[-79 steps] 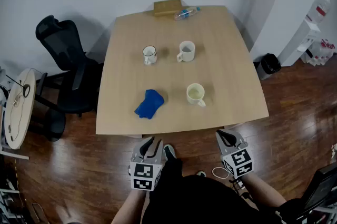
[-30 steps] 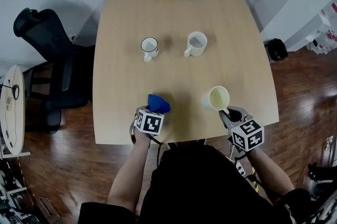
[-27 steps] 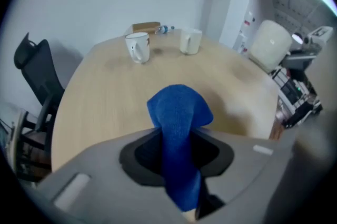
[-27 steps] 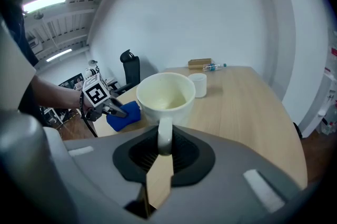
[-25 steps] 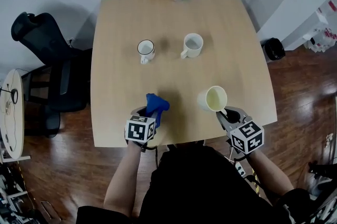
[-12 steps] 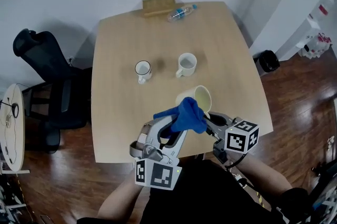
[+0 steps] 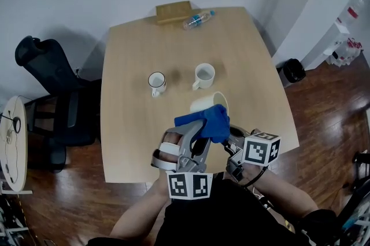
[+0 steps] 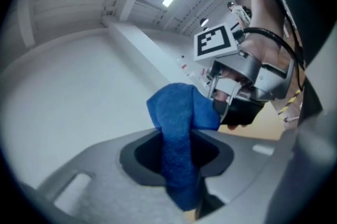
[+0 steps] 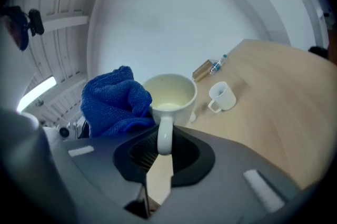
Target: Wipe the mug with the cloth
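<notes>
Both tools were raised above the near edge of the table (image 7: 124, 140), a pale wood-grain top with rounded corners.

The left gripper (image 7: 198, 136) had its jaws closed partway on the cloth (image 8: 181, 112), a blue, nubbly terry piece. A narrow fold ran down between the grey jaws, and a loose, rounded bunch stood out beyond the tips.

The right gripper (image 9: 164, 157) had its jaws closed tight on the handle of the mug (image 9: 168, 94). The mug was a smooth, glossy, cream-coloured cylinder with a looped handle and a pale yellowish interior. It was held clear of the table surface and tilted, with its mouth turned away to the far right in the head view.

The cloth's bunch lay against the left side of the mug in the right gripper view. In the head view it covered the mug's near side.

Further items noted on the table:
- A small white mug with a dark rim (image 7: 156, 82) stood upright at the centre left.
- A plain white mug (image 7: 203, 74) stood upright just to its right, apart from it.
- A clear plastic bottle (image 7: 197, 19) lay on its side at the far edge.
- A flat rectangular wooden block (image 7: 173, 11) lay beside the bottle.

A black office chair (image 7: 49, 68) stood to the left of the table, on a dark plank floor (image 7: 324, 100).
</notes>
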`<state>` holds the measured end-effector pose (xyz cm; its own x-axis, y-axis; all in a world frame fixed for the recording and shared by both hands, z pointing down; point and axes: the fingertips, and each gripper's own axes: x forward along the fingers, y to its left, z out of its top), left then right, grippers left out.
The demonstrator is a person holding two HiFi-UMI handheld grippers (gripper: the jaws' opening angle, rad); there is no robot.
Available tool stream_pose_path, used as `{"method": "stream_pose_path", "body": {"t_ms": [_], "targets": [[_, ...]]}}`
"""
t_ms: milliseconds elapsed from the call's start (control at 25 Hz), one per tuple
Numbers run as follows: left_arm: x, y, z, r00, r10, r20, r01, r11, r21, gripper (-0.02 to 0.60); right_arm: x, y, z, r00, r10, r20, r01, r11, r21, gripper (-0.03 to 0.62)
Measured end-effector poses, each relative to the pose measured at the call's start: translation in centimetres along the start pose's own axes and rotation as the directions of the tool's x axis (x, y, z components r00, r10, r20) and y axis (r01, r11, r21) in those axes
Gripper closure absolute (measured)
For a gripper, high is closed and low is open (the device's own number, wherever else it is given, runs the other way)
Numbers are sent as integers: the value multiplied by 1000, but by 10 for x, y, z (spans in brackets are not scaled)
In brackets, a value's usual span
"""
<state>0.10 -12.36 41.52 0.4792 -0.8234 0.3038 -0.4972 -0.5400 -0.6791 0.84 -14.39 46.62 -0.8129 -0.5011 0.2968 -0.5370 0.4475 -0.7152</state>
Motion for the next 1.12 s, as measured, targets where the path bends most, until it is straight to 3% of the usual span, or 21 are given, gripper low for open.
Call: {"method": "stream_pose_path", "body": {"t_ms": [120, 200, 280, 320, 400, 440, 480, 600, 680, 720, 760, 800, 880, 960, 1040, 1120], "targets": [[-6, 13, 1, 989, -147, 25, 148, 983, -106, 460, -12, 4, 3, 1000, -15, -16, 11, 981, -194, 557], [-14, 23, 3, 957, -283, 66, 290, 940, -177, 460, -22, 9, 3, 999, -1, -40, -12, 950, -312, 557], [-25, 33, 5, 902, -411, 131, 431, 870, -239, 459, -32, 20, 0, 996, 45, -80, -73, 918, -390, 557], [-31, 40, 6, 867, -468, 172, 498, 823, -274, 460, -38, 27, -3, 991, 76, -107, -114, 900, -421, 557], [-43, 51, 9, 773, -575, 266, 634, 693, -344, 460, -49, 44, -9, 974, 146, -173, -212, 854, -474, 557], [-50, 54, 12, 708, -630, 320, 705, 605, -370, 460, -55, 53, -14, 959, 187, -211, -270, 826, -495, 557], [-59, 55, 16, 625, -684, 375, 777, 501, -382, 460, -62, 63, -18, 940, 232, -249, -332, 793, -512, 557], [-89, 52, 28, 325, -793, 514, 929, 168, -329, 460, -81, 98, -37, 851, 380, -363, -524, 662, -535, 559], [-107, 48, 38, 143, -780, 609, 966, -24, -257, 460, -92, 123, -50, 774, 475, -420, -634, 595, -494, 559], [-113, 46, 44, 68, -745, 663, 970, -106, -219, 460, -97, 136, -55, 734, 522, -435, -679, 576, -454, 559], [-118, 47, 49, 7, -695, 719, 968, -177, -180, 460, -101, 149, -56, 695, 570, -438, -719, 564, -406, 559], [-122, 49, 54, -40, -630, 775, 962, -235, -141, 460, -105, 163, -54, 657, 622, -426, -754, 555, -352, 559], [-126, 56, 64, -103, -467, 878, 947, -317, -58, 463, -113, 187, -43, 585, 722, -371, -811, 530, -248, 559], [-127, 59, 74, -135, -283, 950, 935, -354, 27, 465, -120, 203, -29, 520, 804, -289, -854, 492, -169, 559], [-129, 58, 83, -146, -104, 984, 930, -353, 101, 466, -124, 213, -14, 467, 861, -199, -884, 452, -121, 559], [-131, 58, 91, -143, 55, 988, 930, -335, 153, 468, -125, 217, -2, 424, 897, -120, -905, 415, -97, 559]]}}
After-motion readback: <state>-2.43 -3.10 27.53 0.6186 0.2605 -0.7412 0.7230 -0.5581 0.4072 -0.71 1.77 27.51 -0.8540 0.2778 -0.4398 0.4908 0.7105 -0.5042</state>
